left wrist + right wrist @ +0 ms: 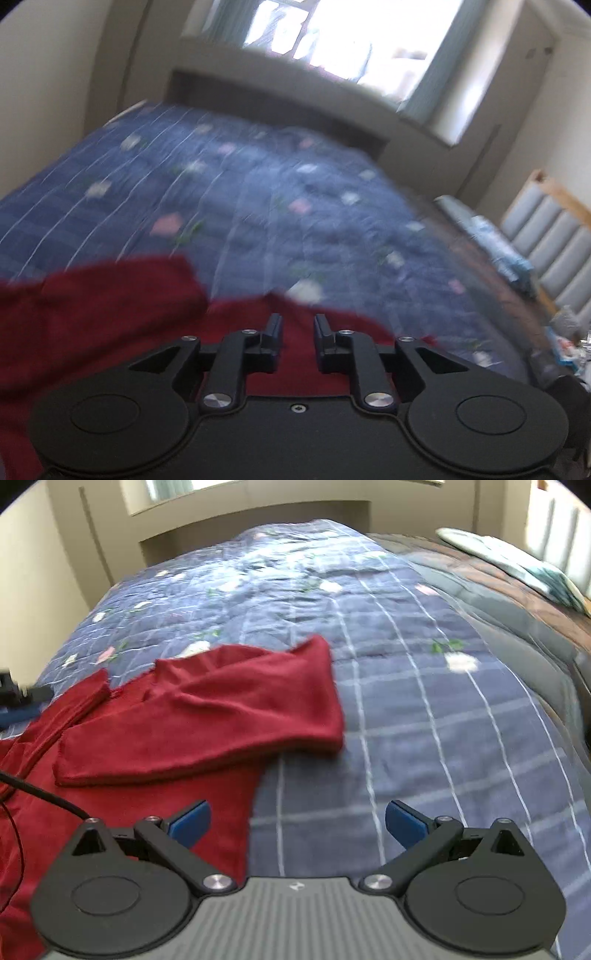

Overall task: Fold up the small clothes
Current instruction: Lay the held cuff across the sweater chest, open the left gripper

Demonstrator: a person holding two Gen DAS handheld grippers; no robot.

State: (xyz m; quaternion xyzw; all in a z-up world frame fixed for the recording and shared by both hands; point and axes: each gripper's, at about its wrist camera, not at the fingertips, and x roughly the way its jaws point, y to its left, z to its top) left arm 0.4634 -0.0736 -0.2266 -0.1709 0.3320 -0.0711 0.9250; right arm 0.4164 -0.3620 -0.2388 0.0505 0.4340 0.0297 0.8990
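A dark red garment (199,709) lies on the blue patterned bedspread (406,672), with one sleeve folded across its body. My right gripper (297,821) is open, its blue pads wide apart, just above the garment's right edge near the hem. In the left wrist view the red garment (110,306) fills the lower left, blurred. My left gripper (298,325) hovers over it with a narrow gap between its black fingers and nothing between them.
The bed (221,192) stretches toward a window (351,37) and a low wall. A pale folded cloth (517,565) lies at the bed's right side by a padded headboard (546,236). A black cable (40,794) crosses the garment at left.
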